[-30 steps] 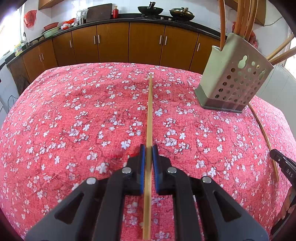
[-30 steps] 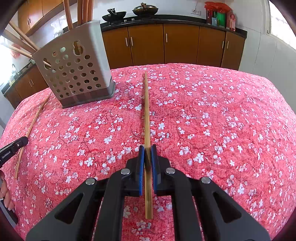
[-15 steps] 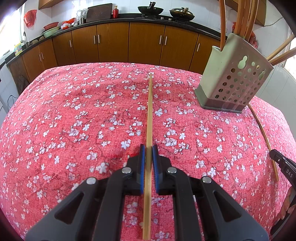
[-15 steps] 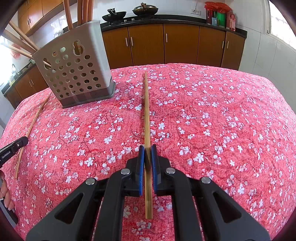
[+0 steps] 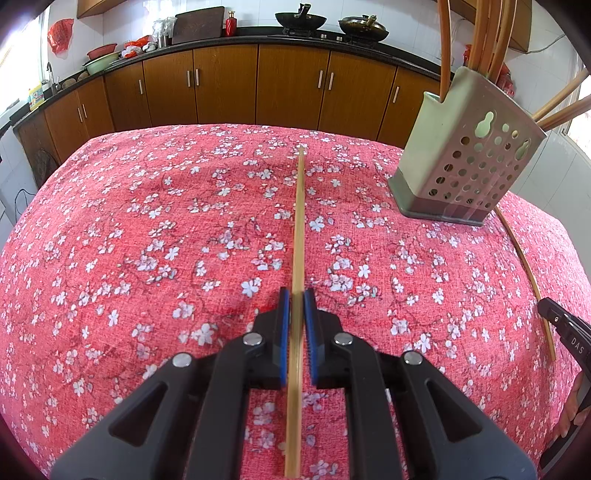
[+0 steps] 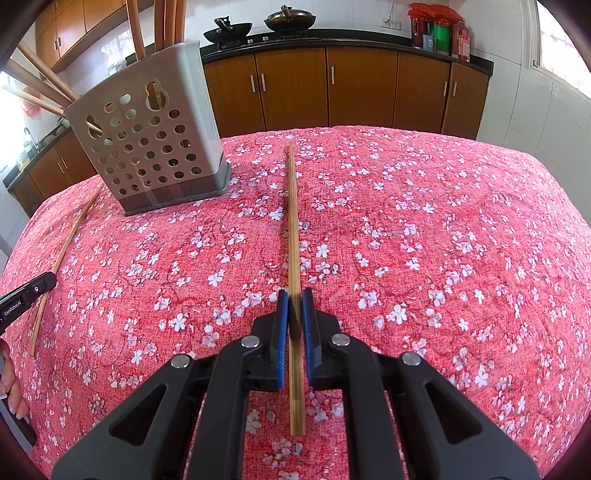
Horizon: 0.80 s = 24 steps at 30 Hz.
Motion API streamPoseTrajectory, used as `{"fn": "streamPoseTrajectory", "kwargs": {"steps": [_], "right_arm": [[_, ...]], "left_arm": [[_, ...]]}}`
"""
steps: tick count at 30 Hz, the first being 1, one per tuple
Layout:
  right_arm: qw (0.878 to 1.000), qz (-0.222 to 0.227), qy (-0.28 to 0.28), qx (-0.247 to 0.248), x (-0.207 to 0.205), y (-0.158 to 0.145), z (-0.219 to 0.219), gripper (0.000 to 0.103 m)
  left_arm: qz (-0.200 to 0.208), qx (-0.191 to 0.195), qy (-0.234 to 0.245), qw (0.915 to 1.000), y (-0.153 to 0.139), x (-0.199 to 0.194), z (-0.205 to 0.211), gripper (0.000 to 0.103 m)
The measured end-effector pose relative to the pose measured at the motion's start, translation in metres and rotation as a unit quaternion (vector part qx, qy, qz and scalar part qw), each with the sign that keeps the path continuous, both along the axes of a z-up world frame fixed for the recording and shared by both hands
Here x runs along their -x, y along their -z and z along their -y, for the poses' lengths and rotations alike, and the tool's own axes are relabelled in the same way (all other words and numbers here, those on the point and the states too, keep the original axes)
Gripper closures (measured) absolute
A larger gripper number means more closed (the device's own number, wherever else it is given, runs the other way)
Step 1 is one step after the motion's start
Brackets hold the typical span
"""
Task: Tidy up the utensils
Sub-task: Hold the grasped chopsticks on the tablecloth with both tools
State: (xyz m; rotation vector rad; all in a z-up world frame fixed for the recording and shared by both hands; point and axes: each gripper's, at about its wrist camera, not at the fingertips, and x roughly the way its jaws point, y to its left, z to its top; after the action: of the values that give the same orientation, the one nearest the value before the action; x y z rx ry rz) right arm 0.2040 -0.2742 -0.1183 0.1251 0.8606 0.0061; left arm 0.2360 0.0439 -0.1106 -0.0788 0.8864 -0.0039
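Note:
My left gripper (image 5: 296, 295) is shut on a bamboo chopstick (image 5: 300, 221) that points away over the red floral tablecloth (image 5: 147, 240). My right gripper (image 6: 294, 295) is likewise shut on a second bamboo chopstick (image 6: 293, 221). The grey perforated utensil holder (image 5: 469, 162) stands at the right in the left wrist view and, as the same holder (image 6: 147, 147), at the left in the right wrist view. Several chopsticks stick out of its top. One loose chopstick (image 5: 524, 269) lies on the cloth beside the holder, seen in the right wrist view as the same chopstick (image 6: 62, 254).
Brown kitchen cabinets (image 5: 258, 85) and a dark counter with woks (image 5: 301, 18) run behind the table. The other gripper's tip (image 5: 561, 325) and a hand (image 5: 572, 413) show at the right edge; the left one's tip (image 6: 26, 295) shows in the right wrist view.

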Motion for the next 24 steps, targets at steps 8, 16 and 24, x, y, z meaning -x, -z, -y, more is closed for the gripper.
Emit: {"fn": "streamPoseTrajectory", "kwargs": {"steps": [8,16,24], "right_arm": [[1.0,0.0,0.0,0.0,0.0,0.0,0.0001,0.094],[1.0,0.0,0.0,0.0,0.0001,0.0001,0.0001,0.094],[1.0,-0.001,0.0,0.0,-0.0001,0.0001,0.0,0.094]], "left_arm": [[0.0,0.0,0.0,1.0,0.0003,0.0001,0.0002,0.091],[0.0,0.0,0.0,1.0,-0.0001,-0.0004,-0.0016,0.091],[0.0,0.001,-0.001,1.0,0.0011,0.0005,0.0021,0.091]]}}
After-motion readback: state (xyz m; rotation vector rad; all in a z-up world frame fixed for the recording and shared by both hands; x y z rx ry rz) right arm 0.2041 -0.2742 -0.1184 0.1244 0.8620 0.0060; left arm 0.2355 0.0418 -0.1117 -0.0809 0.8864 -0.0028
